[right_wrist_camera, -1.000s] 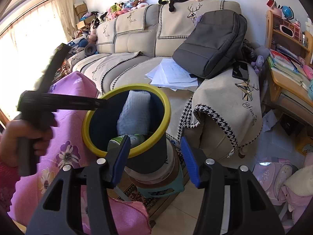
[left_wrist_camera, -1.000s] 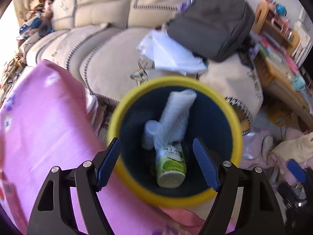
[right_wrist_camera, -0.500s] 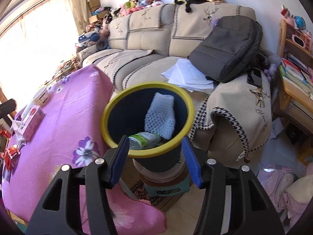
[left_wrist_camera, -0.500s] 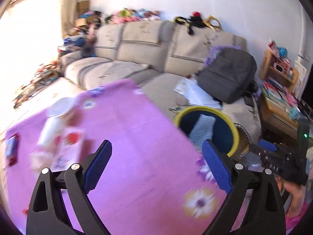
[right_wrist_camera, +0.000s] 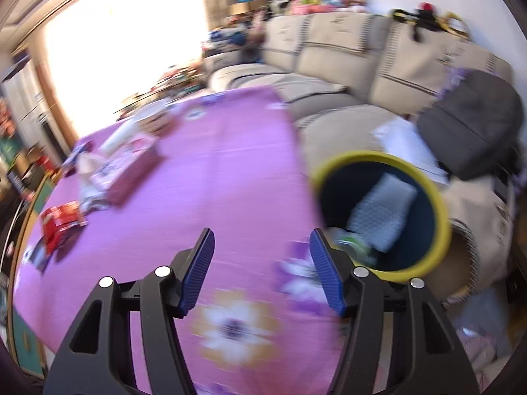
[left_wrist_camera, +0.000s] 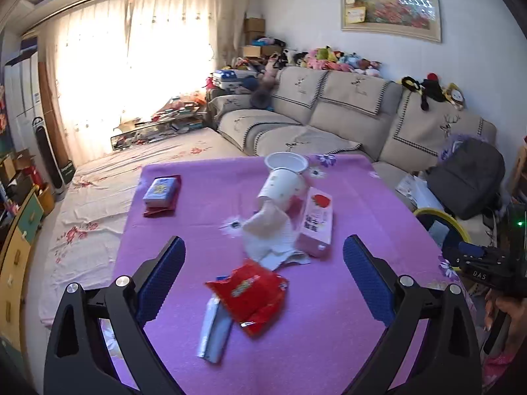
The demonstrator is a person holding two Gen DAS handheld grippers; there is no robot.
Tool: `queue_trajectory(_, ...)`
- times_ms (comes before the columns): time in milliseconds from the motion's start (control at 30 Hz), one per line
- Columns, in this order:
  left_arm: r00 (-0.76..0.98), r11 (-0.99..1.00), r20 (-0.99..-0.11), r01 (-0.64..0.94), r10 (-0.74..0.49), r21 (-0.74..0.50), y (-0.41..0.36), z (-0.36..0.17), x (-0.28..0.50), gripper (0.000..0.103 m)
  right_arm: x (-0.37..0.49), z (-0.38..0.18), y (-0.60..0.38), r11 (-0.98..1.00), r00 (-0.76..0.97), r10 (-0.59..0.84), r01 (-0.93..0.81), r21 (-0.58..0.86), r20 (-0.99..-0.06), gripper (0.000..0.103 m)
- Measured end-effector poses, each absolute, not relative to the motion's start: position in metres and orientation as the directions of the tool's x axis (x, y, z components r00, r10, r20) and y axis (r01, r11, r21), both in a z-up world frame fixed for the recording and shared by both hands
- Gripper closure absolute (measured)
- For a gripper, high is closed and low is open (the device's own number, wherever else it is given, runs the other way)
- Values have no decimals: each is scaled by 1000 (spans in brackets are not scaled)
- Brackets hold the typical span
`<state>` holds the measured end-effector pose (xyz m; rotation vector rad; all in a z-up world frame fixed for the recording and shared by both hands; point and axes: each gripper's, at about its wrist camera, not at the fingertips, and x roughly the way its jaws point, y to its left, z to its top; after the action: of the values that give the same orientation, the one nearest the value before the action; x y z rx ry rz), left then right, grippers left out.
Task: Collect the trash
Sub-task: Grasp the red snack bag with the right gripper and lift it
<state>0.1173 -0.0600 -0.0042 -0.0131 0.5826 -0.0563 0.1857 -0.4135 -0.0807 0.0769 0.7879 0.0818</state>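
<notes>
Both tongs are open and empty. The left gripper (left_wrist_camera: 263, 276) should drop straight down and pinch the red wrapper (left_wrist_camera: 252, 291).

i've got a purple tablecloth (left_wrist_camera: 346, 312) with flower prints, a red crinkly wrapper (left_wrist_camera: 255, 293), a pink carton (left_wrist_camera: 316, 222) with a red strawberry on it, a white cup (left_wrist_camera: 280, 186) with tiny dots, and a dark blue bin (right_wrist_camera: 383, 217) with a yellow rim.
</notes>
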Motion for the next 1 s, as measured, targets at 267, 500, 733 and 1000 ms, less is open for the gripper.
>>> queue_trajectory(267, 843, 996, -537, -71, 36, -45, 9, -10, 101, 8, 211, -83, -277, 929, 615, 340, -335, 155, -712, 45)
queue_trajectory(500, 852, 991, -519, -118, 71, -59, 40, -11, 92, 8, 204, -88, -187, 840, 517, 463, -516, 169, -721, 43)
queue_trajectory(733, 846, 986, -527, -145, 81, -81, 54, -18, 88, 8, 204, -96, -143, 838, 562, 353, -545, -14, -748, 32)
queue_trajectory(1000, 833, 987, -551, -125, 51, -98, 48, -28, 96, 8, 223, -115, -133, 830, 526, 318, -557, -36, -788, 31)
